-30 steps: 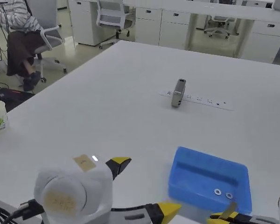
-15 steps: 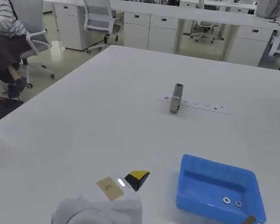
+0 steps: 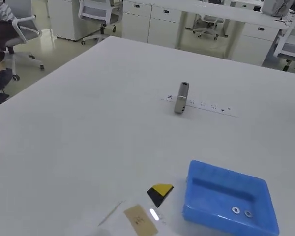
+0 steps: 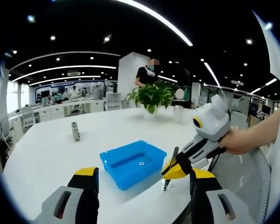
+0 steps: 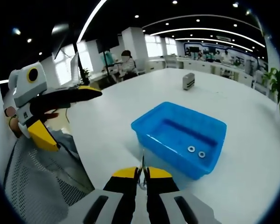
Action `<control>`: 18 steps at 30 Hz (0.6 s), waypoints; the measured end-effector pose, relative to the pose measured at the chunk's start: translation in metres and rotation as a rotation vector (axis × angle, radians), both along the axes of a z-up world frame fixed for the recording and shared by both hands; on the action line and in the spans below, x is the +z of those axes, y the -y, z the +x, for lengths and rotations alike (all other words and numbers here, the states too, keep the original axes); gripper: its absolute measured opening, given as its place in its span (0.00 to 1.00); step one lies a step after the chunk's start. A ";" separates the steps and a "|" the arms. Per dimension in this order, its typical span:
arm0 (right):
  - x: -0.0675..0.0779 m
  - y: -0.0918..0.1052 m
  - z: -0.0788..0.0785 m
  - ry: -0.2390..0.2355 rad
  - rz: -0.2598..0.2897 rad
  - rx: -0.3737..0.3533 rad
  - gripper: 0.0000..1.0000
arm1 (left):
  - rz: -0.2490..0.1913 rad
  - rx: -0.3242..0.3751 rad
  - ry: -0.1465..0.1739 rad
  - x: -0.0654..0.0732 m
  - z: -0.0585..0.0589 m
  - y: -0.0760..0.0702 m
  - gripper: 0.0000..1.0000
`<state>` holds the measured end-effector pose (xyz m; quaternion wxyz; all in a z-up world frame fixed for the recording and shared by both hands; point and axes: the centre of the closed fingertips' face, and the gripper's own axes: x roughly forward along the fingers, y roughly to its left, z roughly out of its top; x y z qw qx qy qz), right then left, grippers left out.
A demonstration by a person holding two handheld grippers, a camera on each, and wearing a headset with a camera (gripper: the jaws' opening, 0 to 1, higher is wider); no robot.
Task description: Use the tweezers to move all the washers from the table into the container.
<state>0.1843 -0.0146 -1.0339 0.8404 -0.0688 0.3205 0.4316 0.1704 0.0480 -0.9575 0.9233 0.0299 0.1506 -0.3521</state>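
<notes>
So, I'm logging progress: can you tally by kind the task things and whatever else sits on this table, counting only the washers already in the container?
Washers in the container: 2
Blue container: 1
Tweezers: 1
Grey upright device: 1
White socket strip: 1
Total: 6

No text was readable. Tan sticker [image 3: 137, 220], just left of blue container [image 3: 211, 219], bore dark marks, too blurred. White strip [image 3: 211, 106] beyond container: tiny marks, illegible.

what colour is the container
Blue. The container shows best in the right gripper view.
</notes>
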 end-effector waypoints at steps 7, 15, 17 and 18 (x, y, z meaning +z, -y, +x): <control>0.000 -0.004 -0.004 0.074 -0.055 0.057 0.02 | -0.002 -0.001 -0.006 -0.001 -0.001 0.000 0.80; 0.001 -0.001 0.002 0.013 -0.006 0.005 0.02 | 0.013 0.010 0.000 -0.002 -0.001 -0.002 0.80; 0.005 0.000 0.002 0.003 0.022 -0.004 0.02 | 0.005 0.020 0.003 -0.001 0.000 -0.004 0.80; 0.007 0.000 0.002 0.000 0.032 -0.011 0.02 | -0.001 0.025 0.005 0.000 0.000 -0.005 0.80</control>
